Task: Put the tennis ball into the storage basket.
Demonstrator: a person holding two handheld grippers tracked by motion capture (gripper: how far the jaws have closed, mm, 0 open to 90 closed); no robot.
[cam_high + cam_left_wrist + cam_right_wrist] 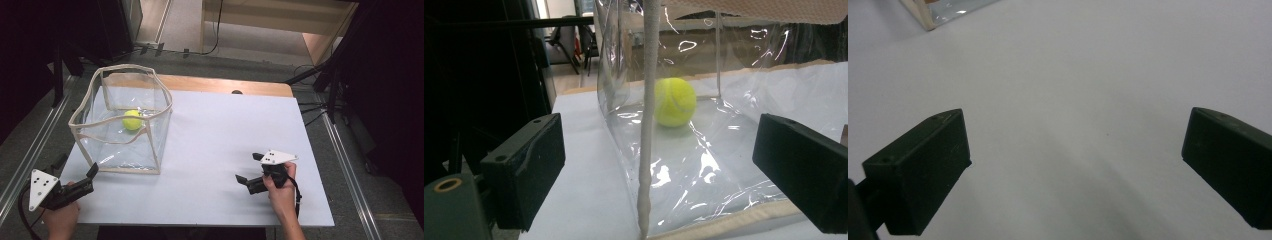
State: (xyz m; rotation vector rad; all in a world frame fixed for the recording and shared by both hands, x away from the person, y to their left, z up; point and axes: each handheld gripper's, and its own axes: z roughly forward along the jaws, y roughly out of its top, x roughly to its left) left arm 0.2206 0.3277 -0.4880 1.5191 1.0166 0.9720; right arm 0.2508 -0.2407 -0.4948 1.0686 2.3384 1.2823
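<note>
A: Where's the yellow-green felt tennis ball (132,120)?

B: On the floor of the clear plastic box-shaped bag with cream fabric edging (159,141), which stands open-topped at about ten o'clock on the white rectangular tabletop (225,145). The ball sits toward the far side of the bag, touching nothing but the bottom sheet.

A: And the left gripper (75,175)?

B: Down at eight o'clock, just off the near left corner of the bag, jaws spread wide and gripping nothing. In the left gripper view the bag's cream corner seam (647,125) rises upright between the two jaws, with the ball (675,101) beyond it at twelve o'clock, seen through the plastic. Whether the jaws touch the bag I cannot tell.

A: The right gripper (249,167)?

B: At about four o'clock on the table, well apart from the bag, pointing toward nine o'clock. Its jaws are also released and empty; the right gripper view has bare white tabletop (1073,100) between them and a corner of the bag (930,17) at eleven o'clock
</note>
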